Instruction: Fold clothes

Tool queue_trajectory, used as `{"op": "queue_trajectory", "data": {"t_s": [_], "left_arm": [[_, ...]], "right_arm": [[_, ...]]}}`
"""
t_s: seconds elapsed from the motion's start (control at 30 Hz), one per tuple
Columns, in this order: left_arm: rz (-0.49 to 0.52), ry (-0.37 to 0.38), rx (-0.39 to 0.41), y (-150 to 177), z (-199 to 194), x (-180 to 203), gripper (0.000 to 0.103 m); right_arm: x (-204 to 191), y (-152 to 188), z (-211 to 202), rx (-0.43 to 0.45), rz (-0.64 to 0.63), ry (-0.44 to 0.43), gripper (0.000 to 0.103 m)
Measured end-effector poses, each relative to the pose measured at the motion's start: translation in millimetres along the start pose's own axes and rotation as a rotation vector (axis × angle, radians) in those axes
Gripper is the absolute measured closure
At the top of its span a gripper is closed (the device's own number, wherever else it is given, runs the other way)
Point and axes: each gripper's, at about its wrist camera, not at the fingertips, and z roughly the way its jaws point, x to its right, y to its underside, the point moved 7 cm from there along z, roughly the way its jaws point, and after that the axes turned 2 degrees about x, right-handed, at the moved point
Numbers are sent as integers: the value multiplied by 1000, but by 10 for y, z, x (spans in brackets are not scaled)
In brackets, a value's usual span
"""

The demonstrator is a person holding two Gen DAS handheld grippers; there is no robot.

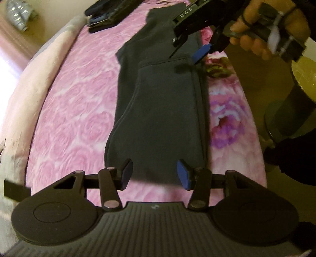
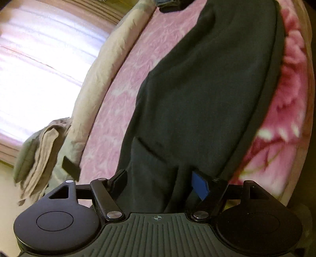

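My left tool (image 1: 155, 175) hangs spread wide over the near end of the dark garment (image 1: 162, 110), which lies flat on the pink bed (image 1: 75, 102). Farther along, my right tool (image 2: 158, 184) also gapes, empty, above its far end.

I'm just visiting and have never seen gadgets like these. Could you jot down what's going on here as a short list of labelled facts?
surface: bed with a pink rose-patterned blanket
garment: dark garment lying flat and lengthwise, already folded narrow
left gripper: open, fingers over the garment's near end, not pinching it
right gripper: open, over the garment's other end, cloth between its fingers
right hand: bare, holding the right tool
other items: dark folded pile at the far end of the bed; beige bedding along the edge
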Motion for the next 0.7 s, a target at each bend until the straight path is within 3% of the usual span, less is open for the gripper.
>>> {"op": "queue_trajectory", "data": {"t_s": [0.13,0.23,0.43,0.7], "left_arm": [[52,36,4,-202,171,52,58],[72,32,13,-291,209,4,58],[78,32,19,-417,274,-53,58],[53,56,-6,-435,518,-99,57]], "right_arm": [[68,72,75,-10,-2,15,32],[252,47,120,-15,55,65,91],[371,-151,-125,66,56,82,94],[520,-166,-39,3,-6,124,92]]}}
